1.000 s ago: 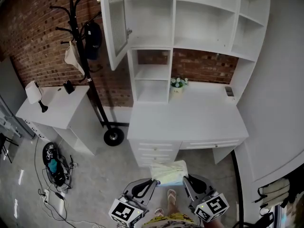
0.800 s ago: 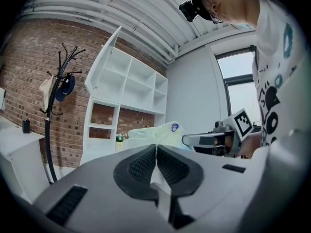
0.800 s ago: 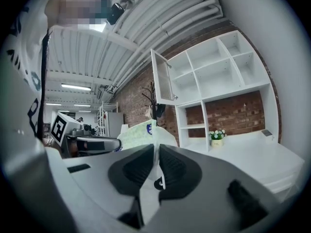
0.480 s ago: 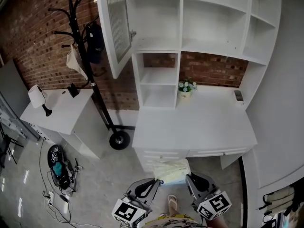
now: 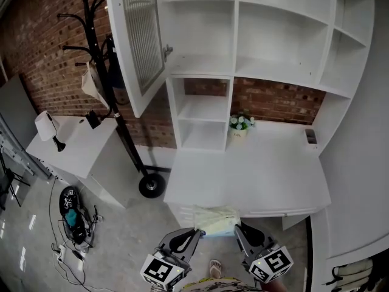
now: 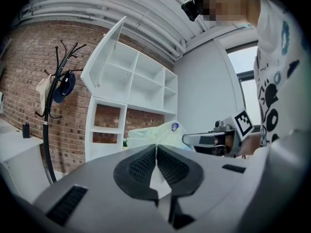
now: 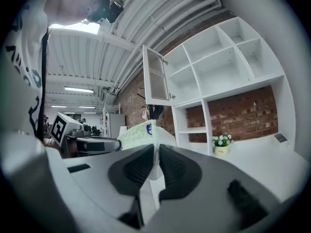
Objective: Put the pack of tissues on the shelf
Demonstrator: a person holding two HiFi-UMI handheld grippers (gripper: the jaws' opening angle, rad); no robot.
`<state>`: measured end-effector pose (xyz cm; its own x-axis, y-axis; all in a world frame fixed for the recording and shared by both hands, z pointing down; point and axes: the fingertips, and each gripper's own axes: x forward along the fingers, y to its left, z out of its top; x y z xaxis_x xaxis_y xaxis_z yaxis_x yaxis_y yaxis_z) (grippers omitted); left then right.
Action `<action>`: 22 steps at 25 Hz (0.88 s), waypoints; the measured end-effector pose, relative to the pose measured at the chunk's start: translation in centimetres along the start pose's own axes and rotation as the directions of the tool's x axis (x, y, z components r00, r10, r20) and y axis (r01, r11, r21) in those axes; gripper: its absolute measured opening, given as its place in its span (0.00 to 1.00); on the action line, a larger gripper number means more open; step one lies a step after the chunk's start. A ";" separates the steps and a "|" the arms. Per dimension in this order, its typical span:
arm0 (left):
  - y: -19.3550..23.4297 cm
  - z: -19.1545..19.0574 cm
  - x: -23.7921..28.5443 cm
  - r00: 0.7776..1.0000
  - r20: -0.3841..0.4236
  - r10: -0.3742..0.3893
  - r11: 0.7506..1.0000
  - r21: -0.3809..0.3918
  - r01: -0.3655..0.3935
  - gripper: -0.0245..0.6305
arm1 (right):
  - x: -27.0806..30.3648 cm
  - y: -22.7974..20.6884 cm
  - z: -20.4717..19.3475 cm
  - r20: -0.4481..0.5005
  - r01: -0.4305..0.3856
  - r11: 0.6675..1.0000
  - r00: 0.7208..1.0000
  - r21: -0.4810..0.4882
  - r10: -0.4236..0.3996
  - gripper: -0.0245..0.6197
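A pale green pack of tissues (image 5: 216, 220) hangs between my two grippers, just in front of the white desk's (image 5: 255, 175) near edge. My left gripper (image 5: 196, 231) is shut on the pack's left wrapper edge, and my right gripper (image 5: 237, 229) is shut on its right edge. In the left gripper view the pack (image 6: 154, 134) rises beyond the closed jaws, with a thin flap of wrapper pinched between them. The right gripper view shows the pack (image 7: 138, 134) the same way, flap pinched. The white shelf unit (image 5: 243, 35) with open compartments stands above the desk.
An open cabinet door (image 5: 137, 41) swings out at the shelf's left. A small flower pot (image 5: 240, 125) and a small dark object (image 5: 311, 136) sit on the desk. A black coat rack (image 5: 103, 84), a side table with a lamp (image 5: 45, 126), and cables on the floor lie left.
The view has moved closer to the desk and shelf. The pack, held by both grippers, now overlaps the desk's front edge instead of hanging over the floor.
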<state>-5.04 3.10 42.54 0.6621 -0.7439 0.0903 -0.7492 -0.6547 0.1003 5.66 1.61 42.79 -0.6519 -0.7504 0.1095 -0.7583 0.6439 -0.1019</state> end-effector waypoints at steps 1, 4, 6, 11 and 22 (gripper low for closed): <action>0.2 0.1 0.6 1.000 0.001 0.007 1.000 -0.002 -0.007 0.07 | 0.4 -0.6 0.1 0.000 -0.006 1.000 1.000 -0.001 0.006 0.11; 1.0 0.2 2.4 1.000 0.003 0.028 1.000 -0.012 -0.028 0.07 | 1.5 -2.3 0.4 0.000 -0.024 1.000 1.000 -0.006 0.024 0.11; 1.4 0.2 3.5 0.999 -0.005 0.044 0.999 -0.017 -0.044 0.07 | 2.2 -3.4 0.6 -0.001 -0.036 0.999 0.999 -0.007 0.036 0.11; 2.1 0.3 6.1 0.997 -0.007 0.079 0.997 -0.012 -0.079 0.07 | 3.4 -6.1 0.7 -0.002 -0.073 0.997 0.997 -0.007 0.073 0.11; 3.9 -0.7 8.2 0.991 -0.026 0.132 0.991 -0.026 -0.133 0.07 | 6.3 -8.2 -0.2 -0.027 -0.127 0.992 0.992 -0.004 0.127 0.11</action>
<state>-2.54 -5.49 44.40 0.5576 -0.8200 0.1288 -0.8298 -0.5465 0.1129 7.79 -8.40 44.56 -0.7425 -0.6586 0.1221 -0.6696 0.7343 -0.1112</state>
